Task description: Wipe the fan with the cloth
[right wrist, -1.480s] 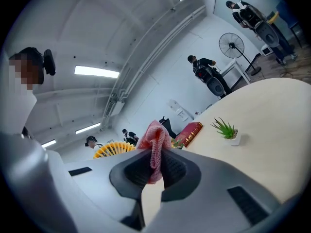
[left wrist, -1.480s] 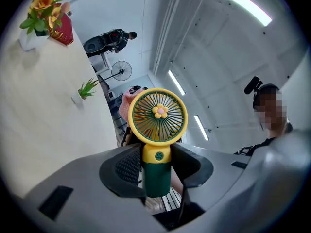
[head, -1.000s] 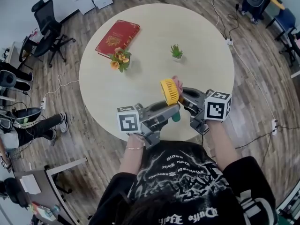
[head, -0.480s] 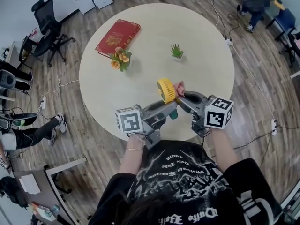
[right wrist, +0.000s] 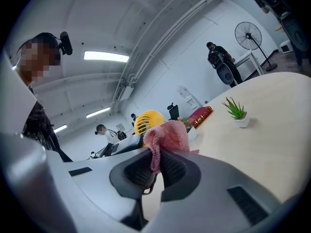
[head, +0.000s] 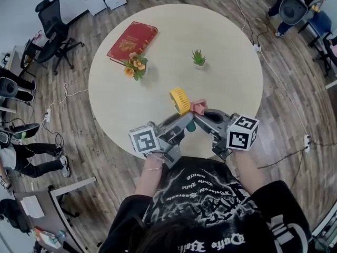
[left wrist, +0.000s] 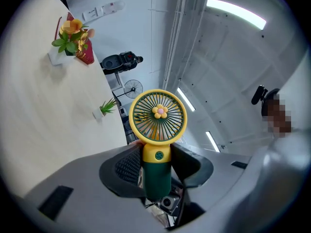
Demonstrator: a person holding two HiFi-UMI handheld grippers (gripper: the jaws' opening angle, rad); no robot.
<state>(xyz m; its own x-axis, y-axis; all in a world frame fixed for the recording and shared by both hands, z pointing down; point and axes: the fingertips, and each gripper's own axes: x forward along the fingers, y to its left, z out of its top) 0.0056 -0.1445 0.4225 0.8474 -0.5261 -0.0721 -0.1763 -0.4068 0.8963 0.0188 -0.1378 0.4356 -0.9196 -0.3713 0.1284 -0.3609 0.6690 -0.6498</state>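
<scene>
Fan (head: 179, 100) | level, head away from person (head: 205, 204) | left gripper (left wrist: 156, 154) clamped on handle (left wrist: 156, 178) | right gripper (right wrist: 156, 159) clamped on cloth (right wrist: 167, 135)

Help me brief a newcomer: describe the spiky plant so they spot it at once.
Start at the round table. Right of the red book and orange flowers, a small plant stands alone in a white pot. It is all green spikes, no blooms.
</scene>
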